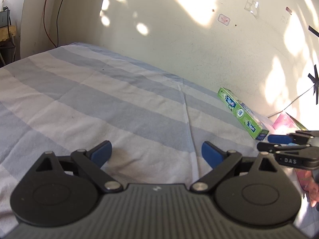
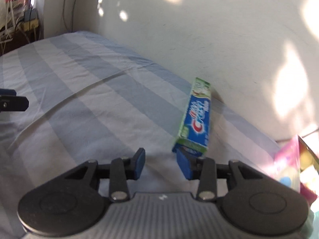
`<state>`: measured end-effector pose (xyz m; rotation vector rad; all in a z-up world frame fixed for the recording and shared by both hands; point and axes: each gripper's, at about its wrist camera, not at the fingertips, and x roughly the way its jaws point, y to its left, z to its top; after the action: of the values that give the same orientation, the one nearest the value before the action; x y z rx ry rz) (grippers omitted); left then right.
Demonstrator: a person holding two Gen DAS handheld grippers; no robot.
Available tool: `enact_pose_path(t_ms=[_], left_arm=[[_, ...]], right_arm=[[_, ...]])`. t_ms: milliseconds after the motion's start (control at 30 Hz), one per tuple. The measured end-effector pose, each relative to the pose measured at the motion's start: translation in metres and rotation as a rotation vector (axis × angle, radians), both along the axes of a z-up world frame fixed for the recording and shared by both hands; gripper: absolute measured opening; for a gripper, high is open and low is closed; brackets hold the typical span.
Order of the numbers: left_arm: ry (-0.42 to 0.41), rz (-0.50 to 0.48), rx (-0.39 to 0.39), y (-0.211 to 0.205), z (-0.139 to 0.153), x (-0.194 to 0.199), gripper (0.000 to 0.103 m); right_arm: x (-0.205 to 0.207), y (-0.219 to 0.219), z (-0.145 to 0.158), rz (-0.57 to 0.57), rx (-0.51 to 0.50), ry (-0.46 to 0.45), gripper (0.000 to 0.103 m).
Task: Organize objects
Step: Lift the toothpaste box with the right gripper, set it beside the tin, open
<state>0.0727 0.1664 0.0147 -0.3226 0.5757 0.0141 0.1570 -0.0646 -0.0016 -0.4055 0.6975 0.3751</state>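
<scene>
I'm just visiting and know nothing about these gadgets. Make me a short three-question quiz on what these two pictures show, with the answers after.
1. True or false: the left gripper is clamped on the toothpaste box.
2. Multiple choice: the toothpaste box lies on A) a bare wooden floor, B) the striped bedsheet close to the wall, C) a metal shelf.
3. Fill in: beside the toothpaste box, at the right edge of the right wrist view, lies a ____ package.

Key
1. False: its jaws stand wide open over bare sheet, nothing between them.
2. B.
3. Pink. The right gripper sits just short of the box's near end, with nothing between its pads.
</scene>
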Motion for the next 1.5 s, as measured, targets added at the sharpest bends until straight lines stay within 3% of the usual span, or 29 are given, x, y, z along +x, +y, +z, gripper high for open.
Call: enact_pose_path(t_ms=[67,133,300,400,467,533,633,933,1233,1500], left_arm=[[0.0,0.001,0.005,-0.001,0.0,0.0,0.098],[0.0,0.003,0.018,-0.003,0.0,0.0,0.098],[-0.002,0.026,0.05,-0.005,-0.001,-0.001,0.098],[-0.001,0.04,0.068,-0.006,-0.001,0.0,0.098],[0.0,0.044,0.078,-0.007,-0.001,0.0,0.098],[0.001,0.047,0.086,-0.008,0.0,-0.001,0.098],[0.004,0.049,0.095,-0.01,0.0,0.0,0.098],[0.013,0.055,0.103,-0.012,0.0,0.0,0.098],[0.022,0.057,0.124,-0.015,-0.001,-0.001,0.098],[0.039,0.044,0.172,-0.02,-0.001,-0.001,0.098]], right_arm=[[-0.013,-0.011,0.007,-0.067,0.076,-0.072,0.059],[-0.016,-0.013,0.014,-0.116,0.112,-0.144,0.083],[0.026,-0.002,0.004,-0.196,0.09,-0.143,0.084],[0.059,0.0,-0.017,-0.265,0.068,-0.082,0.078],[0.068,-0.008,-0.024,-0.299,0.118,-0.05,0.074],[0.069,-0.016,-0.024,-0.297,0.189,-0.013,0.049],[0.053,-0.014,-0.025,-0.262,0.187,-0.023,0.042],[-0.029,-0.024,-0.015,-0.149,0.17,-0.023,0.042],[-0.137,-0.066,-0.007,-0.008,0.196,-0.003,0.042],[-0.208,-0.115,-0.004,0.006,0.15,-0.006,0.042]])
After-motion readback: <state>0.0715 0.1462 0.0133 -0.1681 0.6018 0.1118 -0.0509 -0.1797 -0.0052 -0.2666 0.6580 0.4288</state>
